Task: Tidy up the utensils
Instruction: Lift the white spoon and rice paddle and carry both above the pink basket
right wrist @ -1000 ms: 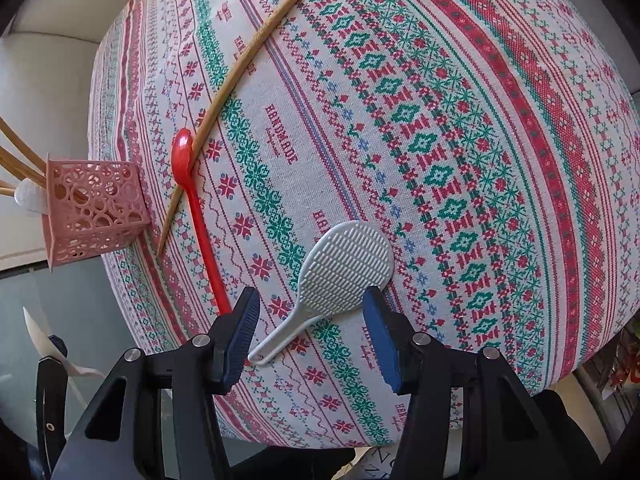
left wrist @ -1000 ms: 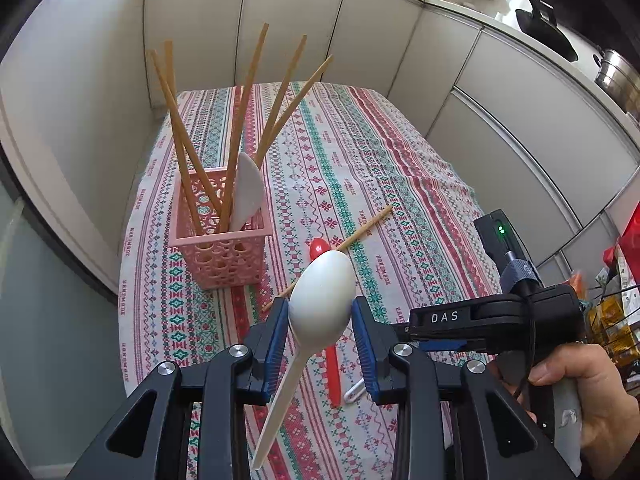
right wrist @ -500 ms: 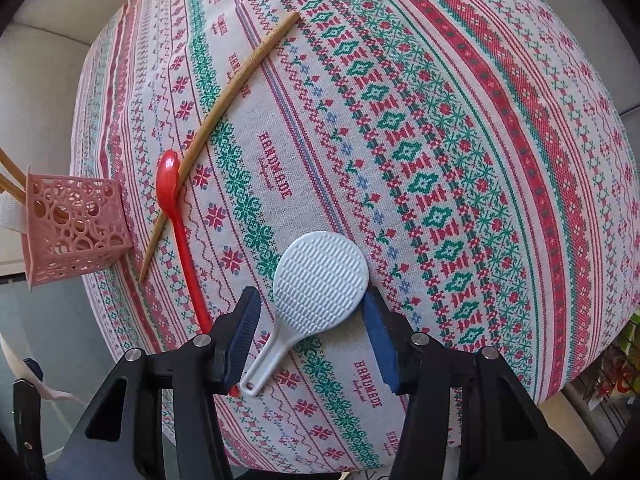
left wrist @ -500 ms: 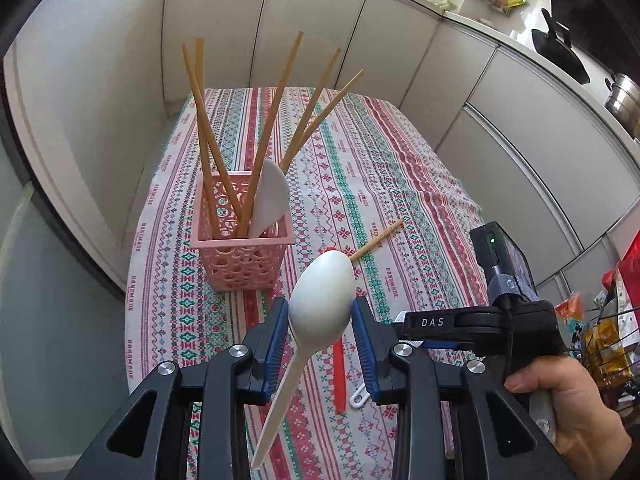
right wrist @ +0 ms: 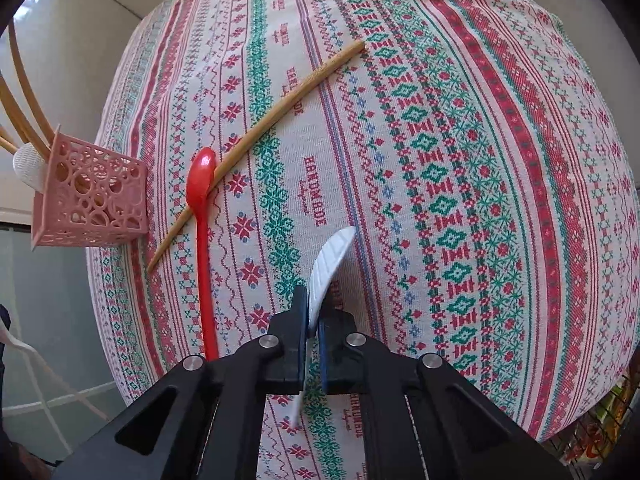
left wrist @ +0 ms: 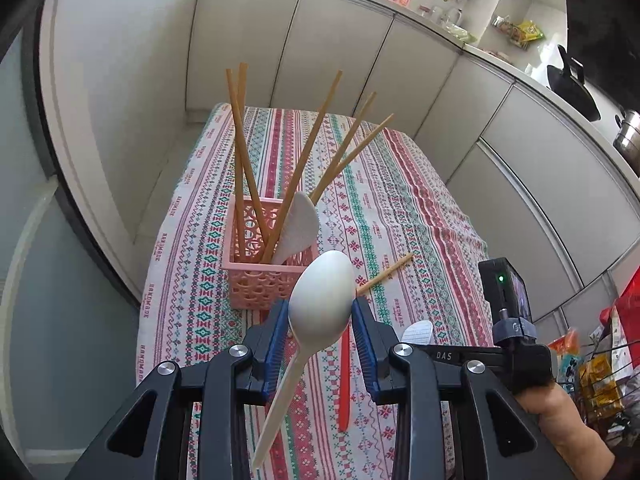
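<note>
Utensils gripped: left tongs (left wrist: 320, 330) clamp white spoon (left wrist: 321, 300); right tongs (right wrist: 313, 322) pinch rice paddle (right wrist: 328, 266) edgewise, liable to twist loose.

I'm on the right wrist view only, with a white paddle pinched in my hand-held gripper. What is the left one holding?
Observer: The left hand-held gripper is shut on a white spoon, gripped by the bowl, with the handle hanging down.
Operator: What's in the pink basket? I only see its edge.
Observer: The pink basket holds five chopsticks and another white rice paddle, all leaning.
</note>
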`<control>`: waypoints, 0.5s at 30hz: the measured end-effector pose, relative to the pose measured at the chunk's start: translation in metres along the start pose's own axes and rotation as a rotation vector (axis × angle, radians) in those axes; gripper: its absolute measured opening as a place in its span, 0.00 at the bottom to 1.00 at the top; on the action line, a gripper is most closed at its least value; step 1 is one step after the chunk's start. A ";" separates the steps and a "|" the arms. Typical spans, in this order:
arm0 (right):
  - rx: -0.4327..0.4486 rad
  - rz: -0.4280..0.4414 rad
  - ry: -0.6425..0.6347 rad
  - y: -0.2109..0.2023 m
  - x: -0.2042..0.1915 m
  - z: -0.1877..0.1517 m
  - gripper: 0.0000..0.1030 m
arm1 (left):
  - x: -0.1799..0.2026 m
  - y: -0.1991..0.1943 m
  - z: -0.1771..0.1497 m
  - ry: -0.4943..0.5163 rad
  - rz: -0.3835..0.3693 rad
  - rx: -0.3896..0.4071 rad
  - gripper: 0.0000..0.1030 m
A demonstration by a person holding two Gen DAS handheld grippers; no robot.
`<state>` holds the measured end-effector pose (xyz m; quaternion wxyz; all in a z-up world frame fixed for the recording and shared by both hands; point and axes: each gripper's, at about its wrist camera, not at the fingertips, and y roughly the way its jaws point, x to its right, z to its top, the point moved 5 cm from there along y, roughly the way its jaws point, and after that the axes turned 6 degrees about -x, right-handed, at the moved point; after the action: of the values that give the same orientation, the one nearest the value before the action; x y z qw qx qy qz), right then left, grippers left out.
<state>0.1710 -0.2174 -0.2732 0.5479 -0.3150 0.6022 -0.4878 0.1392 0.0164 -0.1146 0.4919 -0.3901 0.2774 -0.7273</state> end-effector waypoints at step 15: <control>0.288 0.183 -0.161 -0.103 -0.017 0.000 0.03 | -0.009 -0.040 0.037 -0.061 -0.077 0.377 0.32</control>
<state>0.1584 -0.2360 -0.1709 0.6759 -0.2153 0.5066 -0.4900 0.1521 0.0391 -0.0658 0.5362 -0.3234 0.1061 -0.7725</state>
